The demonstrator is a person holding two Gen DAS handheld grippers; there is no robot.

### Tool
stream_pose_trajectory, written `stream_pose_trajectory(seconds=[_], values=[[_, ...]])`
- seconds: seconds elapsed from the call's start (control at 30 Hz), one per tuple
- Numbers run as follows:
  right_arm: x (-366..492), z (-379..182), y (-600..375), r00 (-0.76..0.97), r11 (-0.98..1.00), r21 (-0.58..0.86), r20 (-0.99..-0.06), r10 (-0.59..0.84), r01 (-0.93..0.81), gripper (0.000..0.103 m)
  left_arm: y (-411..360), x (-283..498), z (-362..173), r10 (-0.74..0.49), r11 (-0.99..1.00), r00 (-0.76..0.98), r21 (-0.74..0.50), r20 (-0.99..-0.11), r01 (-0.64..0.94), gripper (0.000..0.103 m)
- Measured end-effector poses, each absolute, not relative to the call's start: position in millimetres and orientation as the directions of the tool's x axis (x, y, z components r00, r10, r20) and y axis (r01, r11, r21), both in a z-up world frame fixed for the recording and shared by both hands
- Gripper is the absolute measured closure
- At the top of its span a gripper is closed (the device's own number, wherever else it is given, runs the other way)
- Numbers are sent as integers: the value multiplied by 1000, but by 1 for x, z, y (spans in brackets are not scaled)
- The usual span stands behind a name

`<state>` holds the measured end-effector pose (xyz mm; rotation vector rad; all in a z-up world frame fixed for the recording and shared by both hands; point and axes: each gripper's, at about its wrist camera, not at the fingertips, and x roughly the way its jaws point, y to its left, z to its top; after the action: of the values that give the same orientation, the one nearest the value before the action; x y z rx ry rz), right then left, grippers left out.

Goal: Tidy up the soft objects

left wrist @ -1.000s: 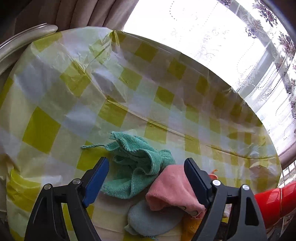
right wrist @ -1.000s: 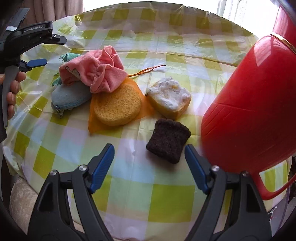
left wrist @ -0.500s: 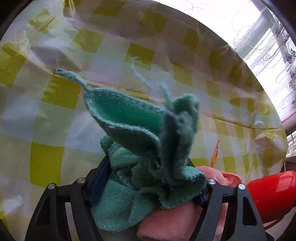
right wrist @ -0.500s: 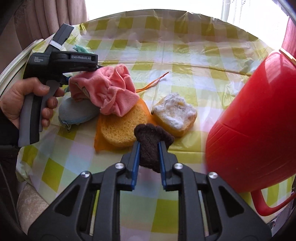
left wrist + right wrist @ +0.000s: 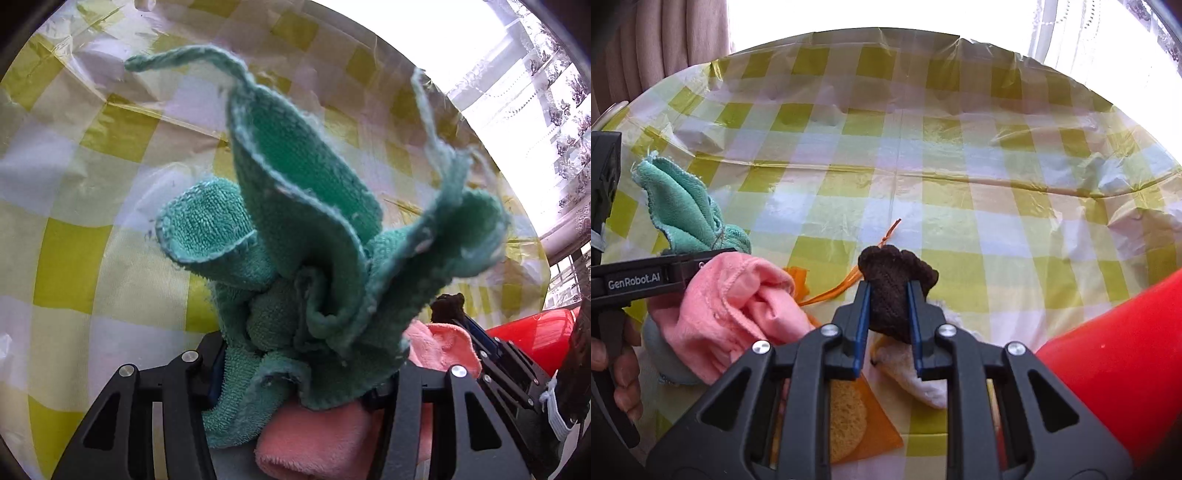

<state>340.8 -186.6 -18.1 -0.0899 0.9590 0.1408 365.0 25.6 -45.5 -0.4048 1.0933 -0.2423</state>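
A: Nearest the right wrist camera, what does the right gripper (image 5: 888,325) have?

B: Blue pads pressed tight on a dark brown knitted piece (image 5: 895,286), which bulges out above the tips, lifted clear of the tablecloth (image 5: 960,206).

A: Under it?

B: White fluffy sponge (image 5: 916,373) just below the tips; round yellow sponge (image 5: 846,417) on an orange mesh (image 5: 882,432) toward the near edge. Red jug (image 5: 1115,369) fills the near right corner.

A: Left side of the table?

B: Pink cloth (image 5: 738,302) bunched over a grey-blue pouch (image 5: 659,347). A hand (image 5: 624,369) holds the black handle at the left edge.

A: And the left gripper (image 5: 295,369)?

B: Its jaws have just been closing; they pinch a green terry cloth (image 5: 306,236), gathered between them, folds and a thin loop standing up and away from the camera. The pink cloth lies directly beneath it.

A: Beyond?

B: Bare yellow-checked cloth to the far edge, creased along a fold line, then curtain (image 5: 665,44) at the far left corner.
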Motion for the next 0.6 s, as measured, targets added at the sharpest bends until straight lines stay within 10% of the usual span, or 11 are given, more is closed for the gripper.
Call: stream_pose_trajectory(seconds=[0.43,0.6], values=[[252,-30,-204,460,962,145,-855,240,-232,84,13,278,-38,-392,895,468,-447,-792,-8,49],[220,-18,-223,485,963,159,-839,247,-217,84,15,253,-30,-284,919,539,-385,-793,-82,19]])
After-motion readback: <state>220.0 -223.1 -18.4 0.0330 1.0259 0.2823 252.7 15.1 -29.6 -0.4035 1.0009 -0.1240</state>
